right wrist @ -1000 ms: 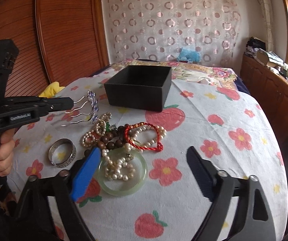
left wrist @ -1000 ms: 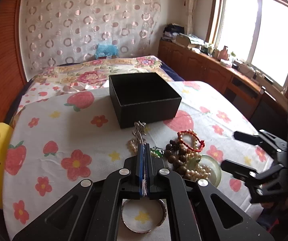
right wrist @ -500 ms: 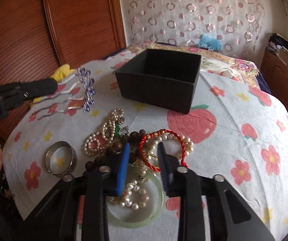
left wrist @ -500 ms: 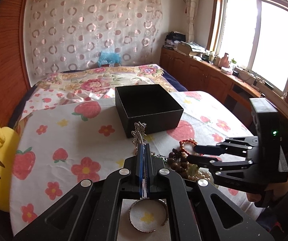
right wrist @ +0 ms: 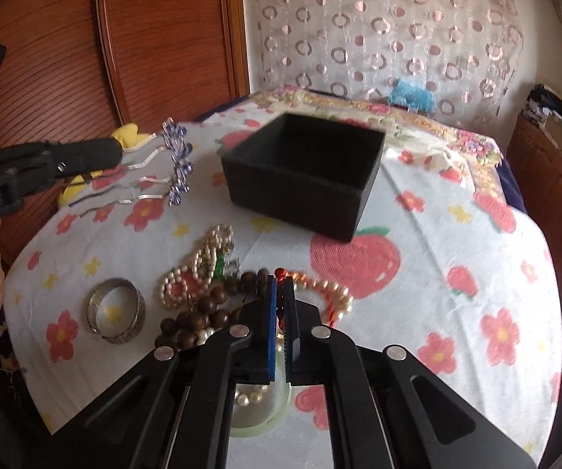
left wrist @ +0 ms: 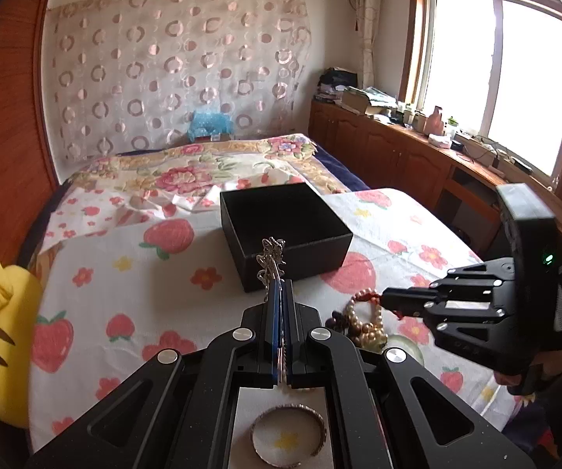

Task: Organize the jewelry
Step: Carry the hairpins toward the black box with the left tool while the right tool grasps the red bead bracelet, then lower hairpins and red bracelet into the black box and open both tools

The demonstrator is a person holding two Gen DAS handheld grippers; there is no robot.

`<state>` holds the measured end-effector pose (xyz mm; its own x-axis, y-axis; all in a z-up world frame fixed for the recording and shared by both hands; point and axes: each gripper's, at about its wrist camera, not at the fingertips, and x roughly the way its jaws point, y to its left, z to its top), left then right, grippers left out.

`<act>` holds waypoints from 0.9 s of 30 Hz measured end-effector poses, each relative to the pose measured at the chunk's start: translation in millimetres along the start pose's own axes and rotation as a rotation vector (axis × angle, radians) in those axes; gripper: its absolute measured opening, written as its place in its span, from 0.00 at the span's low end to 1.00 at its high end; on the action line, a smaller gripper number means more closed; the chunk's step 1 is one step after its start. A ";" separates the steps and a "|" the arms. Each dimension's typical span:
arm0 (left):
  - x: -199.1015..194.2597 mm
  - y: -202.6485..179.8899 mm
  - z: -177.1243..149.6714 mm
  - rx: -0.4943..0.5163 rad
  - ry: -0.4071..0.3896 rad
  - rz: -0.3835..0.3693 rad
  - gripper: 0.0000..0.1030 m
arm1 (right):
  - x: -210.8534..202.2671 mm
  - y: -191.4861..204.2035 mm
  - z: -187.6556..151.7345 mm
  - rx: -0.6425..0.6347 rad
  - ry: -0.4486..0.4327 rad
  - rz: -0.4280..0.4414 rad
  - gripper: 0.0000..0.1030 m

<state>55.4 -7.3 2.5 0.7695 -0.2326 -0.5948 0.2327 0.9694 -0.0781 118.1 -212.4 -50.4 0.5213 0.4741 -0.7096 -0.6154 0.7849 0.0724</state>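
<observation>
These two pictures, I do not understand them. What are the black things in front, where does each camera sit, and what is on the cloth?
No robot: a person carries one hand-held gripper in each hand, with a camera on each looking along its fingers. In the left view, the left hand-held gripper is shut on a silver hair comb. In the right view, the right hand-held gripper has just closed on a red cord bracelet with pearls. On the flowered cloth lie an open black box, a silver bangle, brown beads and a pale green bangle.

open black box [right wrist: 304,172], silver hair comb [right wrist: 163,172] raised, bead bracelets [right wrist: 210,305] heaped nearby
</observation>
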 end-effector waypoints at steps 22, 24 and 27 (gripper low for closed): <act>81.2 -5.9 80.3 0.046 0.015 -0.031 0.01 | -10.1 -54.9 65.8 -0.005 -0.114 0.023 0.03; 94.6 -5.2 82.4 0.044 0.034 -0.034 0.01 | -5.5 -59.4 69.4 0.000 -0.112 0.025 0.03; 113.8 -1.4 82.0 0.033 0.062 -0.045 0.01 | 2.1 -65.2 76.1 -0.001 -0.107 0.032 0.03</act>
<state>191.4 -41.6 0.6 0.7196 -0.2691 -0.6401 0.2863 0.9548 -0.0797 204.3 -232.2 -3.2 0.5612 0.5393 -0.6279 -0.6338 0.7679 0.0931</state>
